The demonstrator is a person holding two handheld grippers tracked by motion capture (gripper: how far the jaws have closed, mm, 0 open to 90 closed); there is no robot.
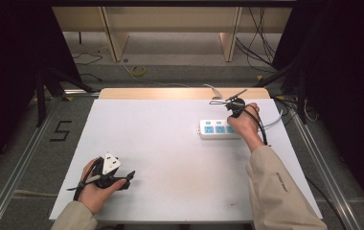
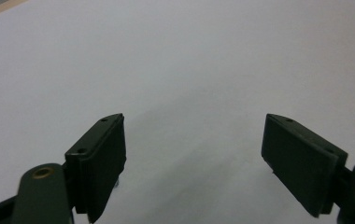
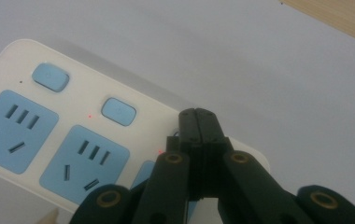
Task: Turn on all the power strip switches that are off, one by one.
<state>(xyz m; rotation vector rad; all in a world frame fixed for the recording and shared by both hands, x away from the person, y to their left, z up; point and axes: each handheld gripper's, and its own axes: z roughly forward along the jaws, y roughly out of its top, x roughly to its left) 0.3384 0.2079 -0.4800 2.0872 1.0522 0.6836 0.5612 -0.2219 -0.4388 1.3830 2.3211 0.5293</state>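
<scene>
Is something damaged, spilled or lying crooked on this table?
Nothing stands out. The white power strip lies flat on the white table, roughly parallel to its far edge. The right gripper, jaws shut, sits over the strip's third switch. The left gripper is open above bare table.

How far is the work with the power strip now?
Done: the right tongs are shut and their tips are at the third switch of the power strip. In hand: they seem to press that switch, which they hide. Small red dots show beside the switches, maybe lamps. Left: probably lifting the tongs off. The left tongs are open above the bare table.
</scene>
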